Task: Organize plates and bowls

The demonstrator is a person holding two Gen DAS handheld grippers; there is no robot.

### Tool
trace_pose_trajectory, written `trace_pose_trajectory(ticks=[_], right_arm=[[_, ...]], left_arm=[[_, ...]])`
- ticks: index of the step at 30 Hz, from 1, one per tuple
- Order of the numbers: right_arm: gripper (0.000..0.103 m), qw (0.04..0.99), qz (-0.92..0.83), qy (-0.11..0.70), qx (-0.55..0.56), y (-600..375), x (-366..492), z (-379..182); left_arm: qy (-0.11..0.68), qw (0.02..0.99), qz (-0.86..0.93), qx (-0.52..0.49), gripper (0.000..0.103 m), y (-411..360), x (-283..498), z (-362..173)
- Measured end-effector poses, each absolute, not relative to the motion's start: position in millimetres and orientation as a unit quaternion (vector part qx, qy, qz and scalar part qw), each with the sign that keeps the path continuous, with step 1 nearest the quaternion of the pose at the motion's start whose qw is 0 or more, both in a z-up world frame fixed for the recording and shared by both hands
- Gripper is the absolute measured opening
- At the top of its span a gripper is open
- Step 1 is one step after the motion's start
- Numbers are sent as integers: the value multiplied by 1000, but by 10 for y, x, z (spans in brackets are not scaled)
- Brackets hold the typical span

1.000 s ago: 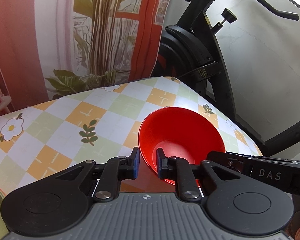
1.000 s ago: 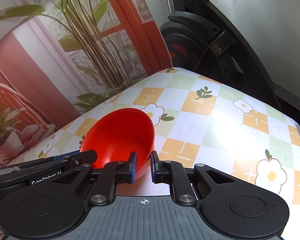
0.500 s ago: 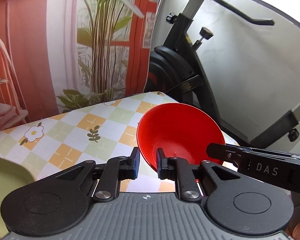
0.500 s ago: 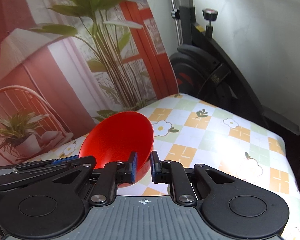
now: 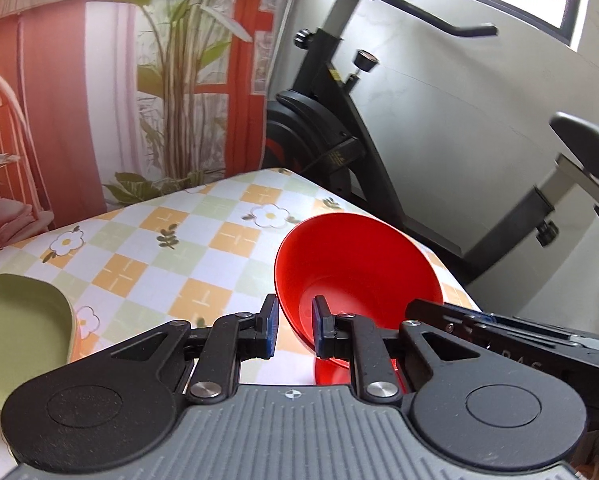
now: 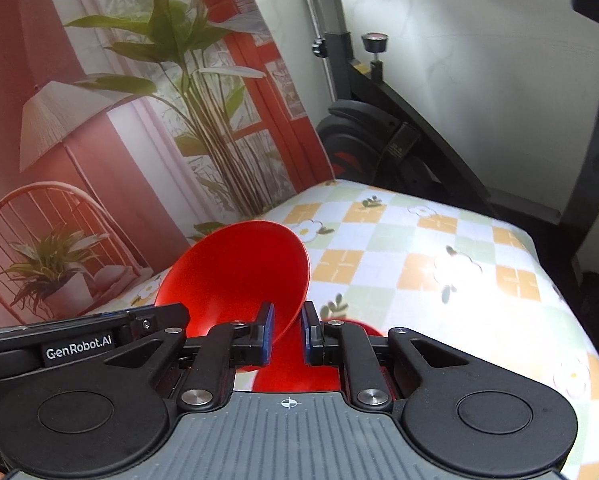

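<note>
Left wrist view: table (image 5: pixel 147 248) edge just right of red bowl (image 5: pixel 355 272), open cloth to the left | green dish (image 5: pixel 19 320) at left, nothing visible inside | left gripper (image 5: pixel 293 330) and right gripper (image 6: pixel 287 334) each pinch the glossy, tilted bowl's rim, held above table

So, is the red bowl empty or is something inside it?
Empty. The left wrist view looks into the red bowl: only bare red floor and wall show, though gripper fingers hide the nearest part.
</note>
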State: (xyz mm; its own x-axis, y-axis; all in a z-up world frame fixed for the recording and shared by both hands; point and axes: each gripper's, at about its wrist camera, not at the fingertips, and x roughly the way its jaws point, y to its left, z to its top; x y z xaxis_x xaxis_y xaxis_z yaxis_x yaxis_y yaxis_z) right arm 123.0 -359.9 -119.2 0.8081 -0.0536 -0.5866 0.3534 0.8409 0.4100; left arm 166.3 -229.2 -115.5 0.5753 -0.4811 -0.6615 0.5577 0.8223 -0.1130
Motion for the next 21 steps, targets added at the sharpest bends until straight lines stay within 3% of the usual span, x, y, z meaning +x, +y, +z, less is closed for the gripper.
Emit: trace_pose_trajectory(ticks=[21], right_arm=[[14,906,-110,293,283,-3739,863,-1506]], left_arm=[[391,862,-311,91,19,-2439,1488,-1441]])
